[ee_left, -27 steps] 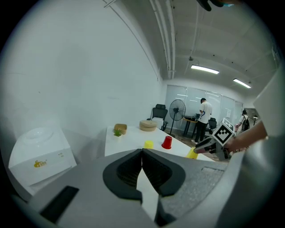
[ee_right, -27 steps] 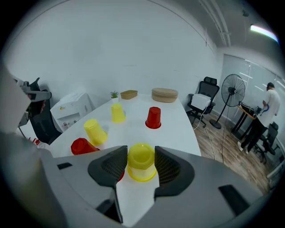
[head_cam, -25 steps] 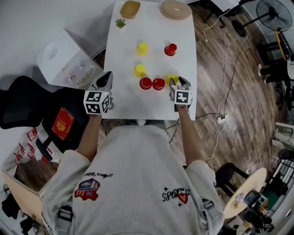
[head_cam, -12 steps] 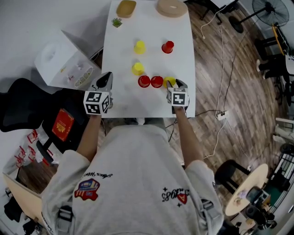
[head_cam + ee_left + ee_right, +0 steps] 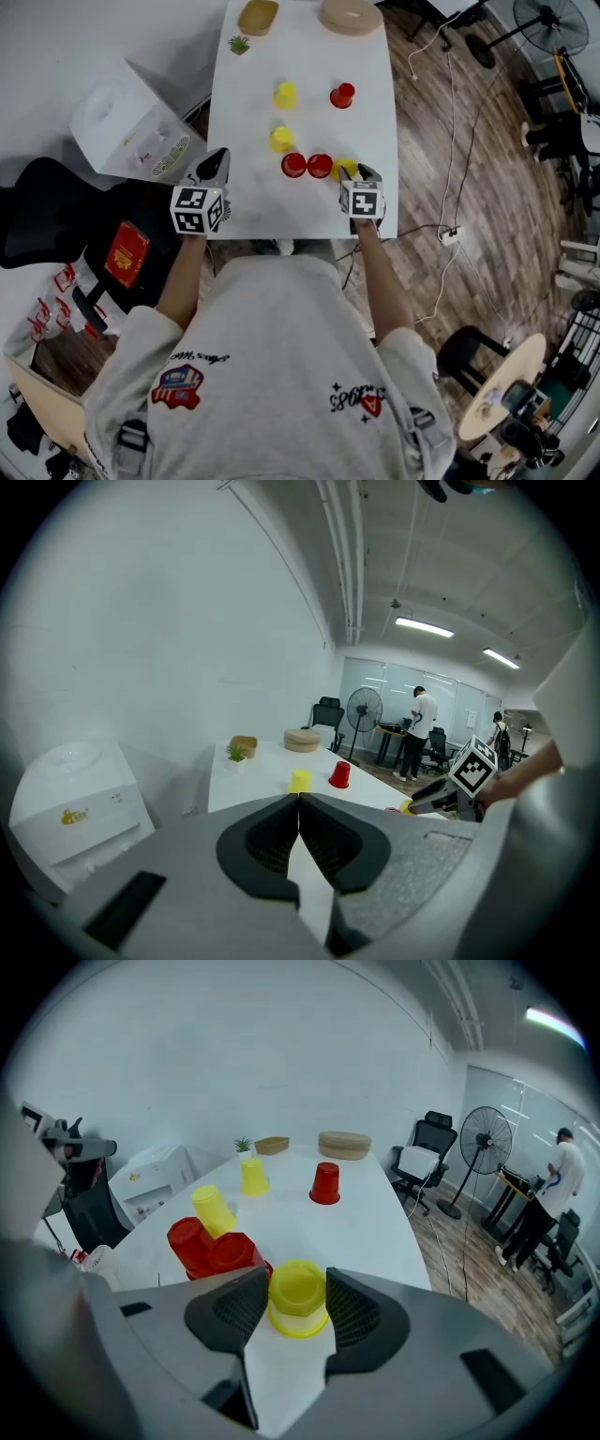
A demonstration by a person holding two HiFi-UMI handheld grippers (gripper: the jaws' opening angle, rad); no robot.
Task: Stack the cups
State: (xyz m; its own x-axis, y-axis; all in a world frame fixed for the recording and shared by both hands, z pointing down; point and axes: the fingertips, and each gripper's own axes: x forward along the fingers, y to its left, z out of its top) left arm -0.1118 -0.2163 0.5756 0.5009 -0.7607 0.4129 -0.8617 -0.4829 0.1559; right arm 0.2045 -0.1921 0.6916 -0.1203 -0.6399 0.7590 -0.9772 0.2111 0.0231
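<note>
Several upside-down cups stand on the white table (image 5: 281, 216). My right gripper (image 5: 356, 172) (image 5: 298, 1312) is shut on the near yellow cup (image 5: 345, 169) (image 5: 298, 1299), which still rests on the table. Just left of it are two red cups (image 5: 293, 165) (image 5: 320, 166) (image 5: 234, 1252), and a tilted yellow cup (image 5: 281, 139) (image 5: 214, 1208) leans by them. Farther back stand a yellow cup (image 5: 285, 95) (image 5: 299, 781) and a red cup (image 5: 342, 95) (image 5: 339, 775). My left gripper (image 5: 217, 159) (image 5: 298, 803) hangs off the table's left edge, shut and empty.
At the table's far end sit a wooden bowl (image 5: 257, 17), a round woven tray (image 5: 352, 16) and a small plant (image 5: 239, 44). A white water dispenser (image 5: 131, 127) and a black chair (image 5: 56, 216) stand left of the table.
The right gripper has crept a little along the table with the near yellow cup between its jaws. The left gripper has stayed put.
</note>
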